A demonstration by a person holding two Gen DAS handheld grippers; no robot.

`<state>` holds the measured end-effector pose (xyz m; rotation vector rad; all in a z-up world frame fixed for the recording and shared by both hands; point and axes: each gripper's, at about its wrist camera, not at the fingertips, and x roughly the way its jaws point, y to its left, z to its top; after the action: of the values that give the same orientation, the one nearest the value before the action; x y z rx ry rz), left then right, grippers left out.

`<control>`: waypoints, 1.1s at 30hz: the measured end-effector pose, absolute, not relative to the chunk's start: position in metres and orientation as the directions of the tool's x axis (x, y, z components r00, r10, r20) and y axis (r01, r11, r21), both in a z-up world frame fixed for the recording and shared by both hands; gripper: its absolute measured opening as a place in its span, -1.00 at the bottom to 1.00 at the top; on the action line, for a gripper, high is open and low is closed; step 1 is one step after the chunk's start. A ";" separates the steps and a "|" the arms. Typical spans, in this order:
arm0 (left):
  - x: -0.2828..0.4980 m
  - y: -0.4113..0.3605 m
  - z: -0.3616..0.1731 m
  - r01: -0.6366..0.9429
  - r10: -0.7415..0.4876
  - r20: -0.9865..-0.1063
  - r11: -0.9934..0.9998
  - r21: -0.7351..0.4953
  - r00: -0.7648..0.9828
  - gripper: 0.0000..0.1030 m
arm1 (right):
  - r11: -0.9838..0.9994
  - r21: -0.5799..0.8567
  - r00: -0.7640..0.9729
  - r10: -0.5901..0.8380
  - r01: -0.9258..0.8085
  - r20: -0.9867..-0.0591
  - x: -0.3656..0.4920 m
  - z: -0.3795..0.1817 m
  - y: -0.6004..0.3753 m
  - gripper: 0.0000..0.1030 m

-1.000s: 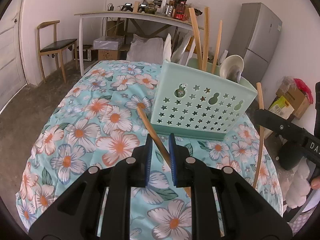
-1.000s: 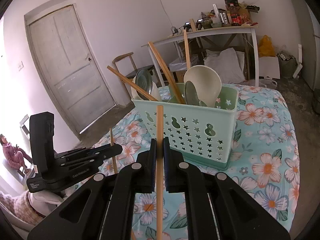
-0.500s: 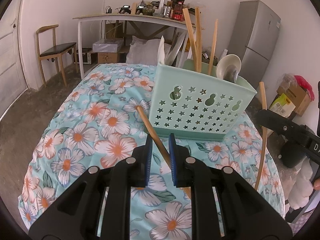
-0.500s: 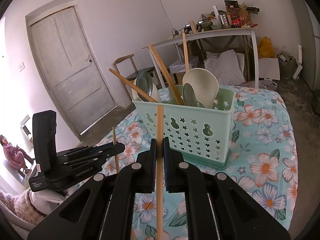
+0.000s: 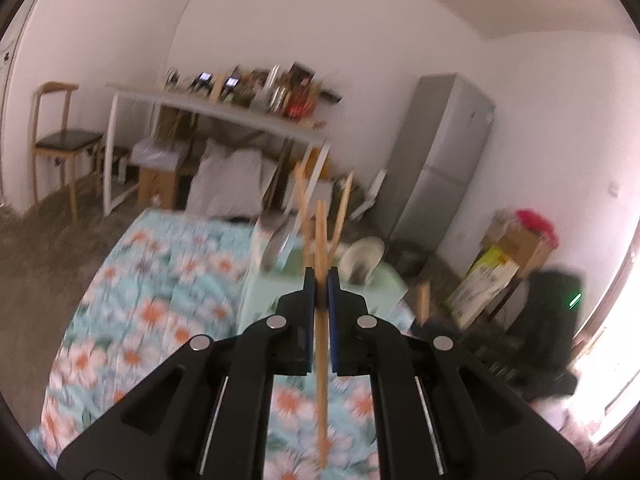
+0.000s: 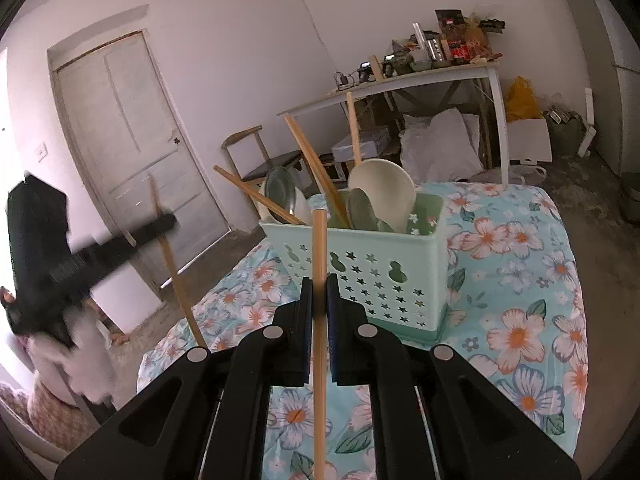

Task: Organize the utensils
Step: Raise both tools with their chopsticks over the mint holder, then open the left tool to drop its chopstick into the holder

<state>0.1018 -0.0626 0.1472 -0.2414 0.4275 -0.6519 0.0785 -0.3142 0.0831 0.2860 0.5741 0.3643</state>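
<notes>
White walls, a grey panelled door (image 6: 132, 152) and a cluttered white side table (image 6: 400, 84) ring the round table draped in a turquoise cloth with orange-centred flowers (image 6: 520, 280). On that cloth stands the mint-green plastic utensil caddy with star cut-outs (image 6: 372, 276), holding three slanted wooden chopsticks (image 6: 316, 168), a cream spoon (image 6: 384, 192) and a steel spoon (image 6: 282, 190).

I have my right gripper (image 6: 319, 296) clamped on a light wooden chopstick (image 6: 319, 320); it stands upright between the blue pads, its tip level with the caddy's near rim, in front of the caddy.

I have my left gripper (image 5: 320, 292) closed on a second wooden chopstick (image 5: 321, 320), also upright, its tip rising in front of the sticks in the caddy. That view is blurred. From the right wrist camera, the left gripper appears off to the left, beyond the table edge, its chopstick tilted.
</notes>
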 end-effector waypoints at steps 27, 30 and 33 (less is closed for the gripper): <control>0.198 -0.107 0.175 0.477 -0.568 -0.118 0.772 -0.421 0.815 -0.73 | 0.874 0.417 0.769 0.441 -0.251 -0.462 0.085 0.070 -0.331 -0.86; 0.188 -0.100 0.172 0.476 -0.566 -0.114 0.772 -0.421 0.816 -0.28 | 0.875 0.416 0.774 0.437 -0.247 -0.459 0.086 0.072 -0.332 -0.86; 0.175 -0.091 0.172 0.485 -0.569 -0.095 0.767 -0.419 0.817 -0.02 | 0.872 0.418 0.782 0.440 -0.254 -0.442 0.087 0.078 -0.331 -0.86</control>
<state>0.1751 -0.0913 0.1720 -0.3921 0.2225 -0.5770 0.0868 -0.3307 0.0779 0.3492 0.5575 0.3827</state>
